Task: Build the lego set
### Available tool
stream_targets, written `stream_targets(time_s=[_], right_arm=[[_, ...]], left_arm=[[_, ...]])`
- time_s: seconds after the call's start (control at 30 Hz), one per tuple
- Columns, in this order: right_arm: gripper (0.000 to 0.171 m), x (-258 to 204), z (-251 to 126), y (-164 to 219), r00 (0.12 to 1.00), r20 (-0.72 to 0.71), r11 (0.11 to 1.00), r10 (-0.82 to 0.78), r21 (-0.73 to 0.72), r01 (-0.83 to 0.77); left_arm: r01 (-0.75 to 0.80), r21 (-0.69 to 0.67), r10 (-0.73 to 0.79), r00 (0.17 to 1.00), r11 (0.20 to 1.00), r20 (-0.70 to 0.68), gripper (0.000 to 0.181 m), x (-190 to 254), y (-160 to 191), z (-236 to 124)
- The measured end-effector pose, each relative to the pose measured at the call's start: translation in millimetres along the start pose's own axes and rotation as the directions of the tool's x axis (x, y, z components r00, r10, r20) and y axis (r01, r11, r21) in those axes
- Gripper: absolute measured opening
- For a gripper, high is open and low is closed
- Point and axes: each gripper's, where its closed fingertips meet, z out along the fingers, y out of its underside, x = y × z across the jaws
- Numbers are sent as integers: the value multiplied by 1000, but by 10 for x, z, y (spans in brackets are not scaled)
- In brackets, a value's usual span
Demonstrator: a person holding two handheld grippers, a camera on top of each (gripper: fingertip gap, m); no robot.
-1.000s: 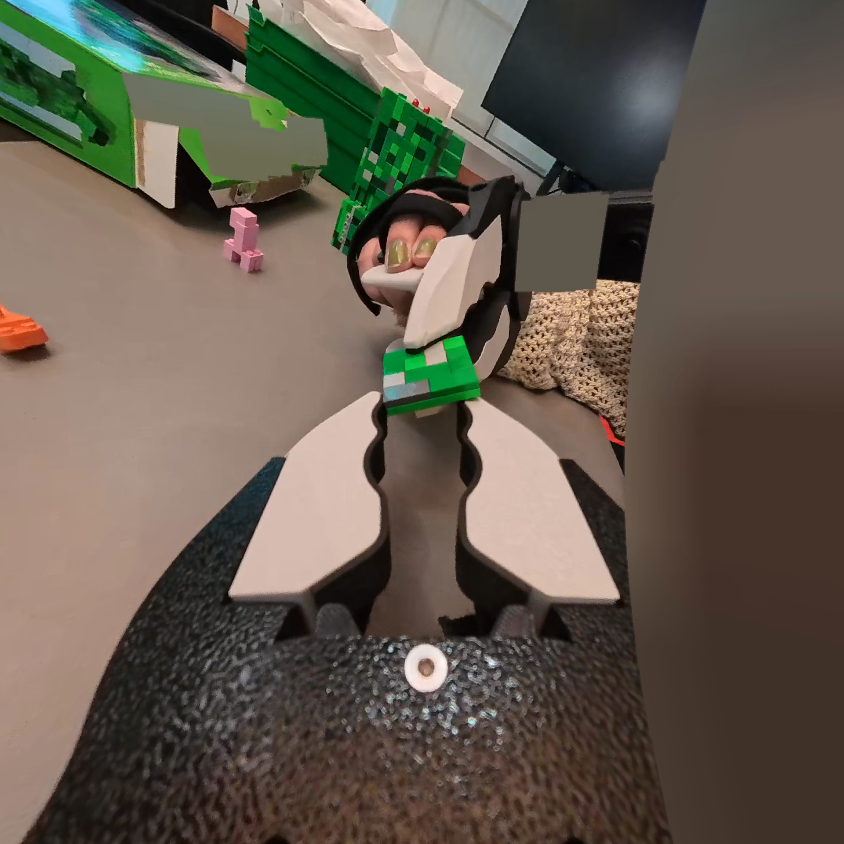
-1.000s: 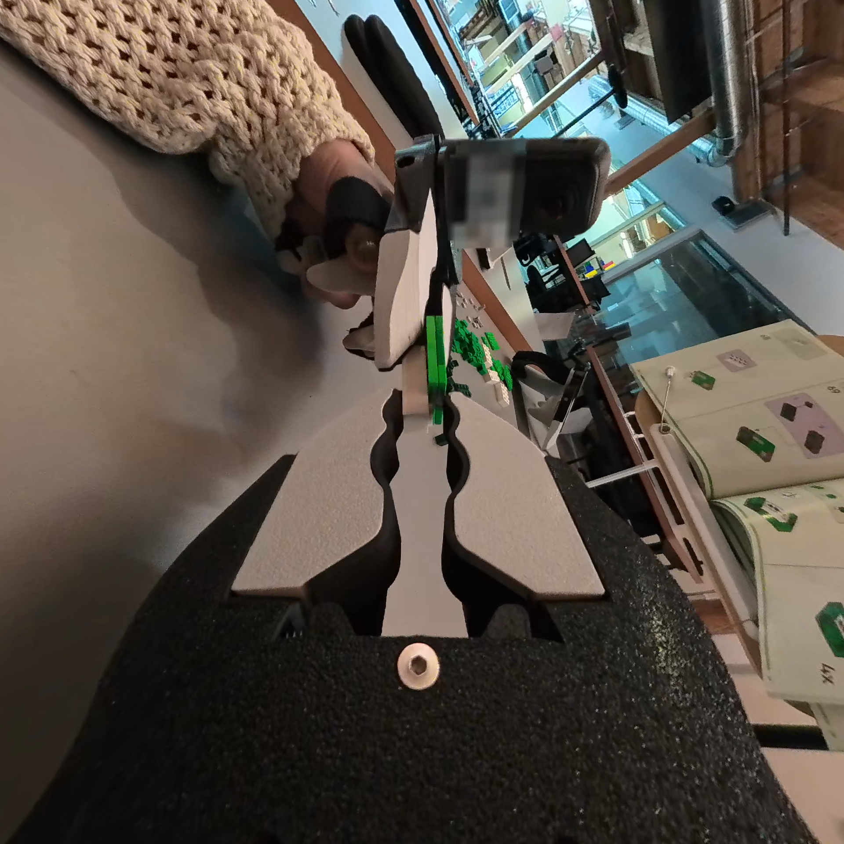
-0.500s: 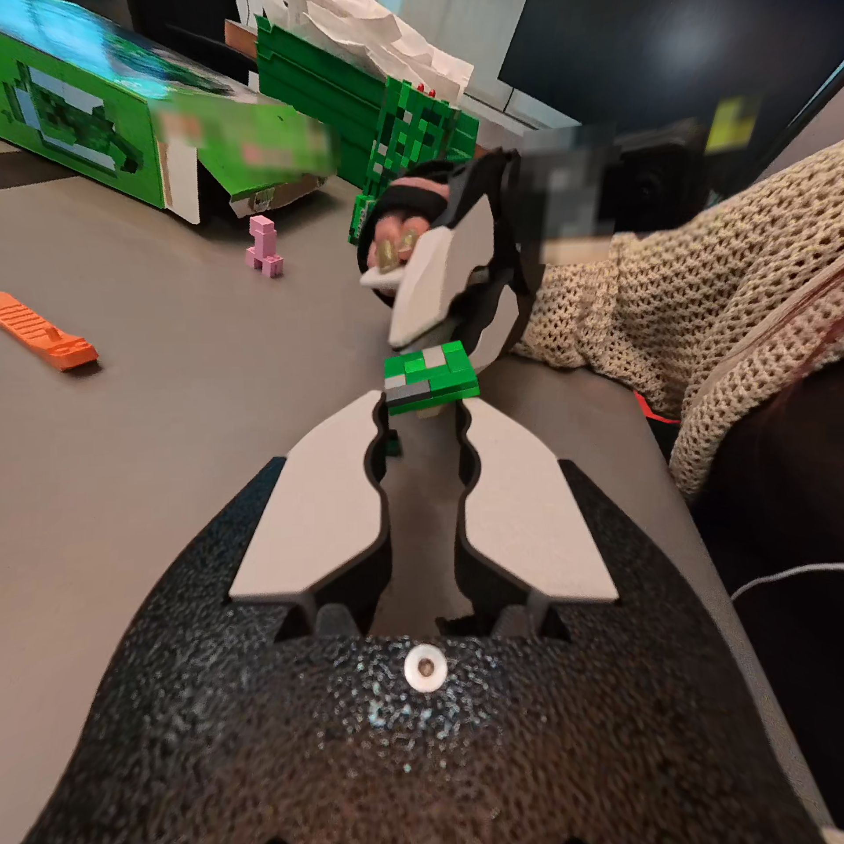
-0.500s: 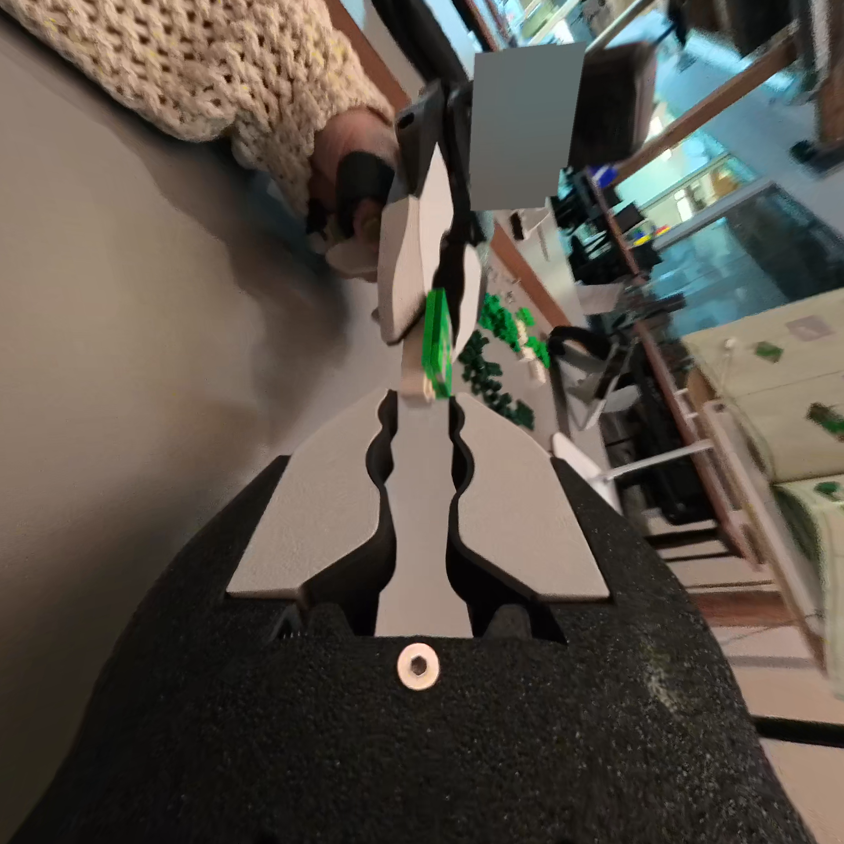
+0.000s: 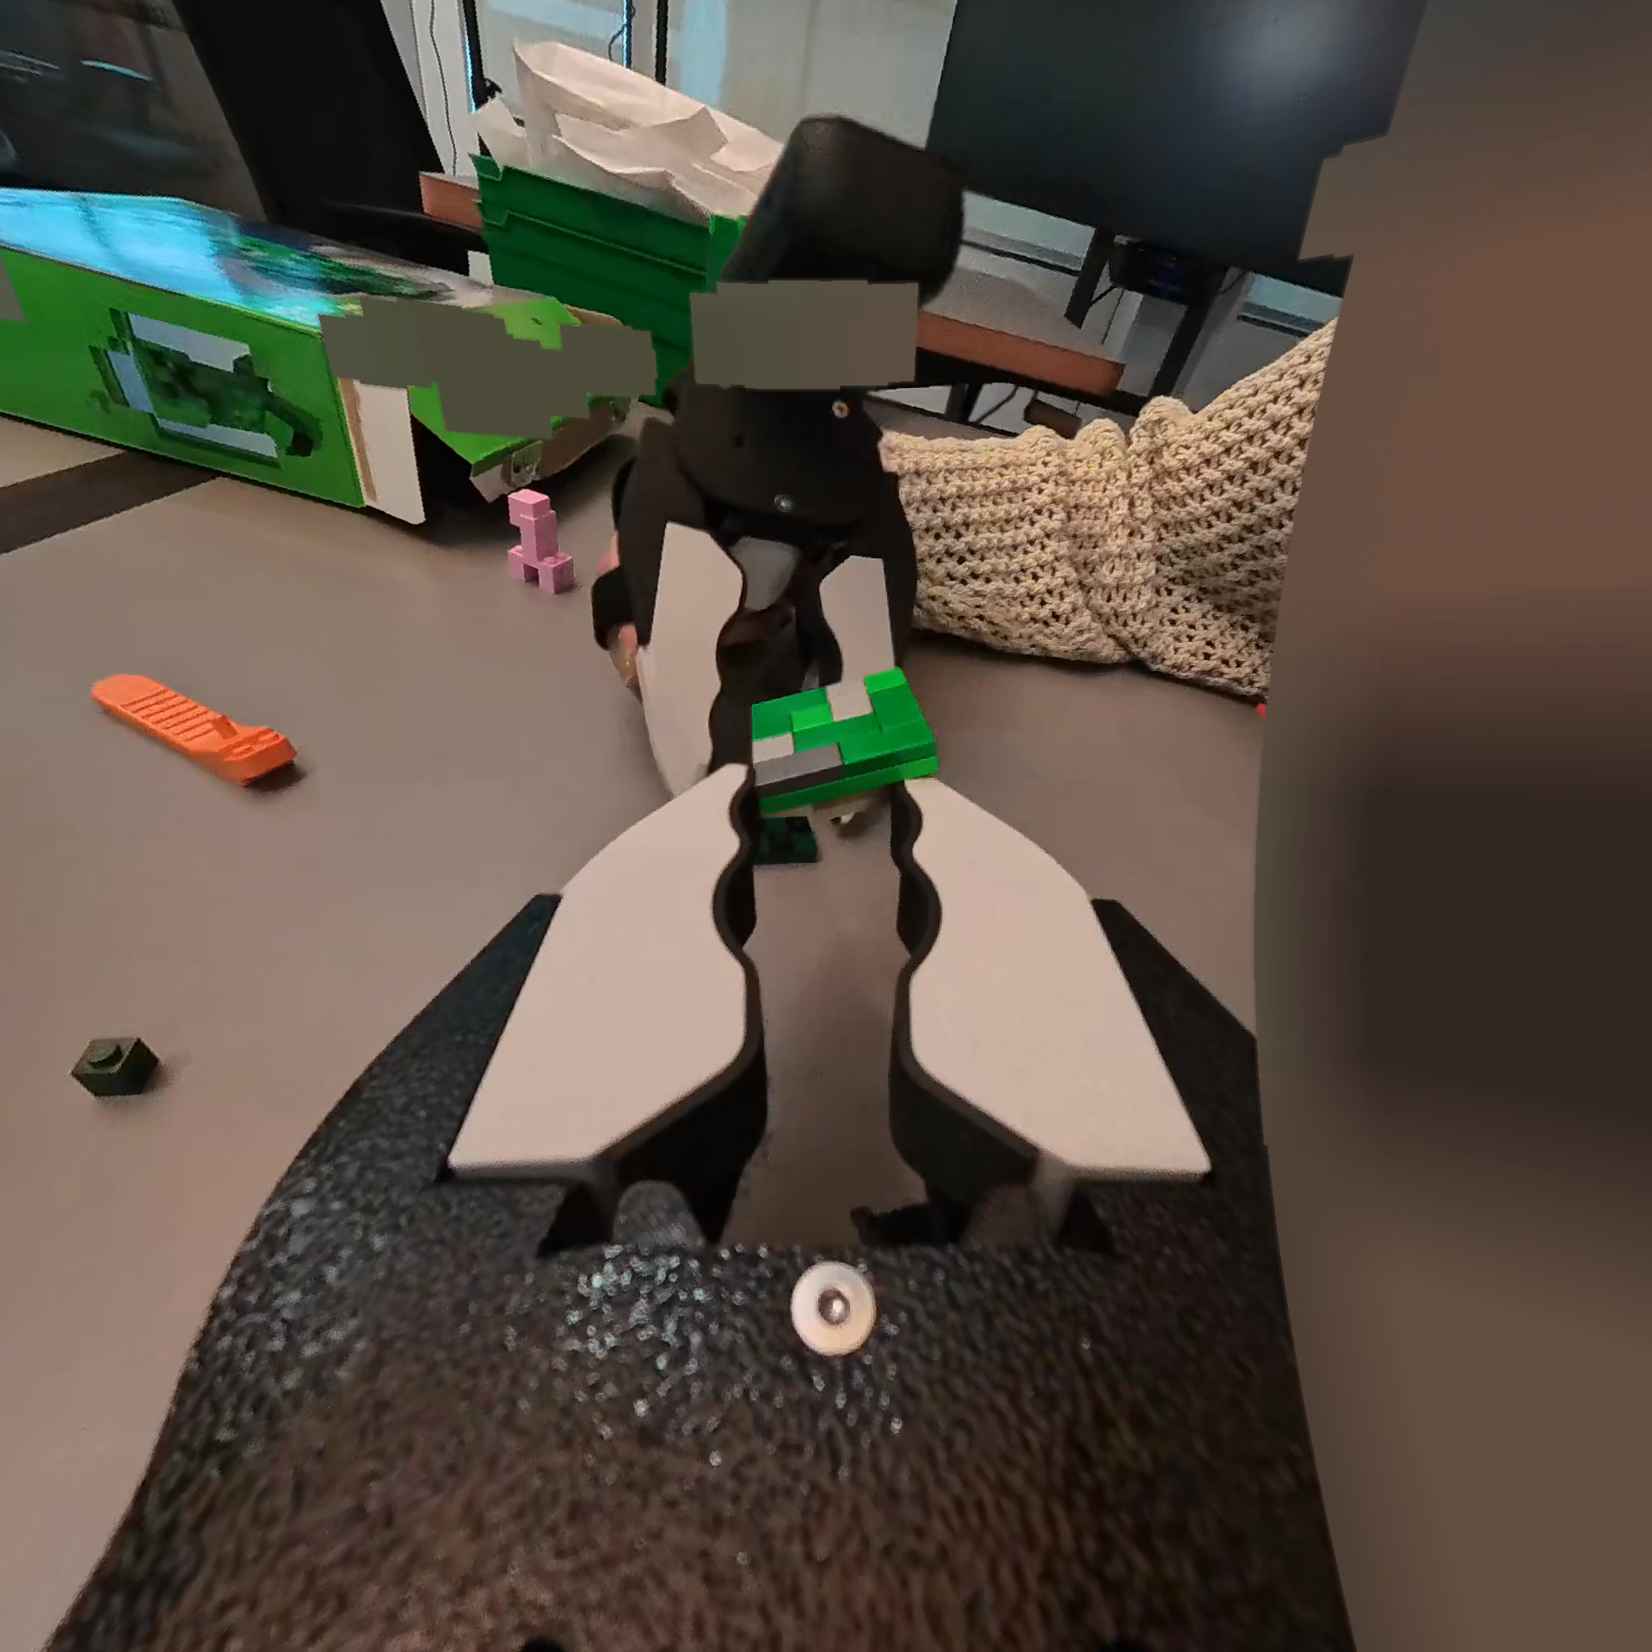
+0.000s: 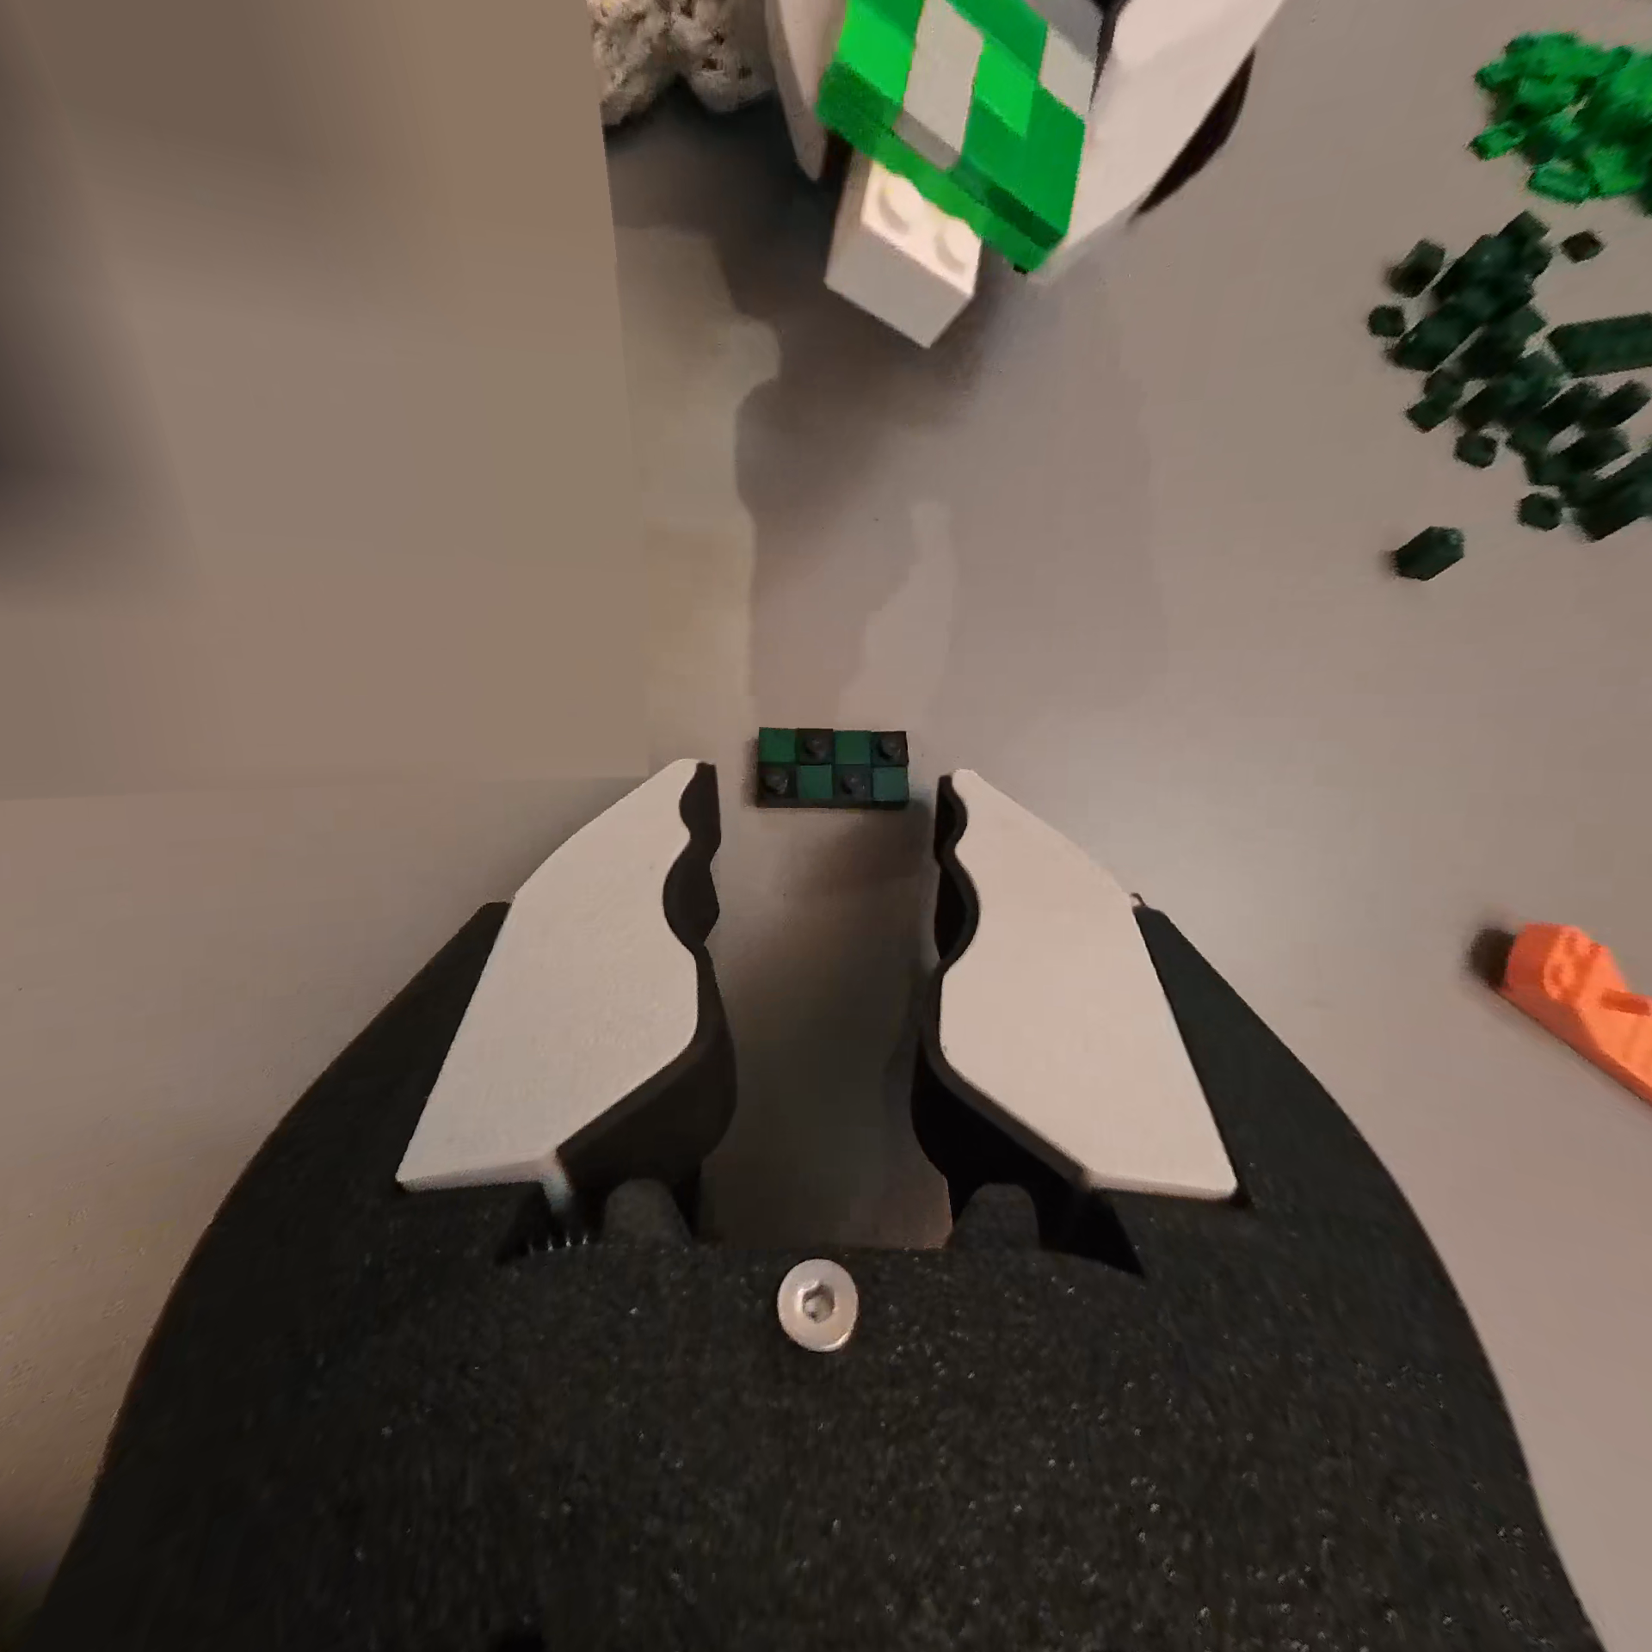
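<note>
While the left gripper [image 5: 827, 796] hovers with its fingers clamped on the green block [image 5: 840, 737], the right gripper [image 6: 827, 787] hangs straight over the bench [image 6: 358, 804], fingers apart and empty, with the dark plate [image 6: 833, 767] lying on the bench just beyond its fingertips. The block is a small finished sub-assembly: bright green tiles, two grey ones, a white brick [image 6: 903, 259] on its underside. It's off the bench, right above the plate. My read: that plate is the next piece to go on, so the right gripper is lining up to grab it.

Progress? Early to middling, I'd say. One little block built, one plate assembled, and a big heap of loose dark green pieces [image 6: 1520, 402] untouched toward the bench's far edge in the right wrist view — too blurred to count.

The tally: one green block, one dark plate, one orange separator [image 5: 192, 729], one pink figure [image 5: 536, 541], one stray dark stud [image 5: 116, 1064], one green box [image 5: 179, 375] at the back edge.
</note>
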Motion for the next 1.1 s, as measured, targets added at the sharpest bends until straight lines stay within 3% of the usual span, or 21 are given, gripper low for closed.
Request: stream_targets(time_s=[0.43, 0.67, 0.83, 1.0, 1.1], right_arm=[[32, 8, 60, -13, 998, 53, 1000, 26, -7, -26], [32, 64, 2, -94, 999, -6, 999, 40, 32, -39], [32, 128, -302, -468, 991, -115, 987, 66, 152, -48], [32, 65, -889, -974, 961, -256, 979, 100, 197, -50], [32, 38, -1284, -1338, 929, -248, 930, 276, 312, -193]], left_arm=[[-25, 31, 25, 1000, 999, 14, 27, -4, -62, 11], [-120, 83, 114, 991, 989, 75, 27, -30, -164, -33], [-162, 114, 150, 983, 980, 106, 27, 16, -332, -106], [-149, 147, 137, 987, 978, 90, 27, 96, -821, -92], [-100, 110, 98, 995, 989, 19, 27, 168, -1181, -11]])
